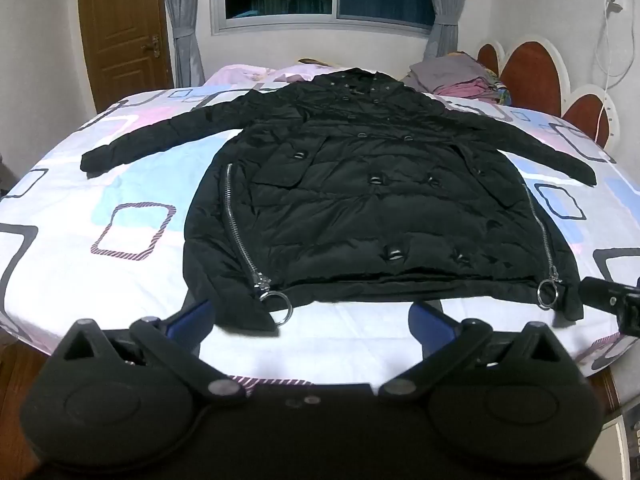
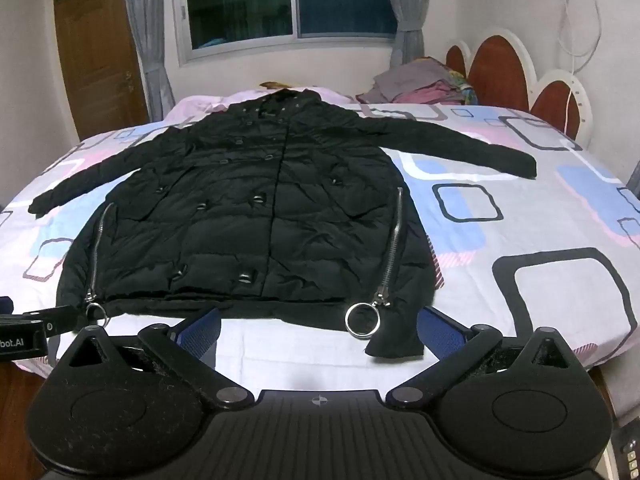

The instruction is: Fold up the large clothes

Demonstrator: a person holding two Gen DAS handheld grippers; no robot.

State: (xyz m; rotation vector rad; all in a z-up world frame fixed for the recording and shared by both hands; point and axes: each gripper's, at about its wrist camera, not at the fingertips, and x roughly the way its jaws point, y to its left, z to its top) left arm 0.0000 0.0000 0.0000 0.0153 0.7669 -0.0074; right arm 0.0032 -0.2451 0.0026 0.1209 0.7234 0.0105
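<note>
Left wrist view shows the black coat spread flat on the bed, sleeves out, no fold made yet. Left gripper and right gripper hover spread apart, empty, at its hem.

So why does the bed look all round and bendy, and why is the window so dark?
Left wrist view: the fisheye lens bows the bed into a dome, corners go black, and the black coat keeps little detail. Right wrist view: same bending; the window is dark, indoor light shines off the zipper ring.
</note>
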